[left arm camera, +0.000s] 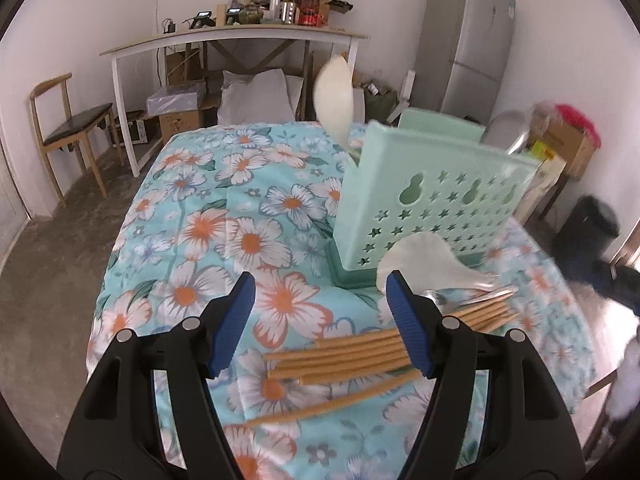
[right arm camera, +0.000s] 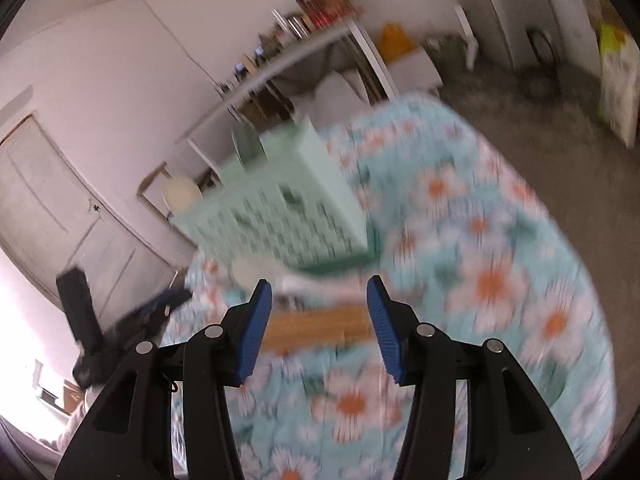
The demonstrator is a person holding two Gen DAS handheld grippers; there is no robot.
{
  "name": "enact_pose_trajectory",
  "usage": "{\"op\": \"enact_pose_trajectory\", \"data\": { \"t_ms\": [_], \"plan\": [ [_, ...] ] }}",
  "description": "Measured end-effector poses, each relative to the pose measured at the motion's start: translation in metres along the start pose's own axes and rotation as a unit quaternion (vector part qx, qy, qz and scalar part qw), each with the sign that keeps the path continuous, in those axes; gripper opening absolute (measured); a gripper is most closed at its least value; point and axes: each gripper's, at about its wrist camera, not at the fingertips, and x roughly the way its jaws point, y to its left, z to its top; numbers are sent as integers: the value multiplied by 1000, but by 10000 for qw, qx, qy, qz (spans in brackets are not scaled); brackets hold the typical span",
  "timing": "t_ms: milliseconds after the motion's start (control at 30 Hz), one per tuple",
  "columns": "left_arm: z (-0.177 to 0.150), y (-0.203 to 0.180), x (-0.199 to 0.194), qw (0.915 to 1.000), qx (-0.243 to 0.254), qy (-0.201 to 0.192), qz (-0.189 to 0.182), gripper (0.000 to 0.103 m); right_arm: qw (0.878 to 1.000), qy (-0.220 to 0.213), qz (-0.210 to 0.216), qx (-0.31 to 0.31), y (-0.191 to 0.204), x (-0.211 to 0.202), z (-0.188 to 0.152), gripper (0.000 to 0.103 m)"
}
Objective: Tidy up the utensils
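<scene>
A mint green utensil holder (left arm camera: 432,196) with star cut-outs stands on the flowered cloth (left arm camera: 224,216). A white rice paddle (left arm camera: 334,96) and a metal ladle (left arm camera: 506,130) stick up out of it. Before it lie a second white paddle (left arm camera: 424,260), a metal spoon (left arm camera: 436,299) and a bundle of wooden chopsticks (left arm camera: 340,356). My left gripper (left arm camera: 320,284) is open just above the chopsticks; its right finger covers their middle. In the blurred right wrist view, my right gripper (right arm camera: 320,292) is open and empty above the chopsticks (right arm camera: 316,330), facing the holder (right arm camera: 280,204).
A white desk (left arm camera: 240,36) loaded with clutter stands beyond the table, a wooden chair (left arm camera: 64,136) to its left and a grey fridge (left arm camera: 468,36) to its right. Boxes (left arm camera: 560,140) sit behind the holder. A dark blurred shape (left arm camera: 592,236) is at the table's right edge.
</scene>
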Motion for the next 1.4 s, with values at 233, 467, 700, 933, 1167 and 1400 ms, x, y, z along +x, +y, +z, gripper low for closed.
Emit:
{"op": "enact_pose_trajectory", "data": {
  "t_ms": [233,467,700,933,1167,1400],
  "plan": [
    [-11,-32,45,9962,771,342,235,64,9994,330,52,114,0,12,-25,49],
    [-28,-46,52,9923,1123,501,130,63,9988,455,137,68,8,16,-27,49],
    [-51,-74,33,9796,1954,435,-160,62,9985,497,177,144,3,20,-29,49],
    [-66,-91,18,9656,2551,440,-243,61,9984,498,176,205,-1,20,-29,49],
    [-73,-93,7,9604,2694,570,-433,62,9981,540,189,209,1,21,-32,49],
    [-77,-88,-3,9658,2478,552,-533,63,9979,576,177,238,0,23,-35,49]
  ]
}}
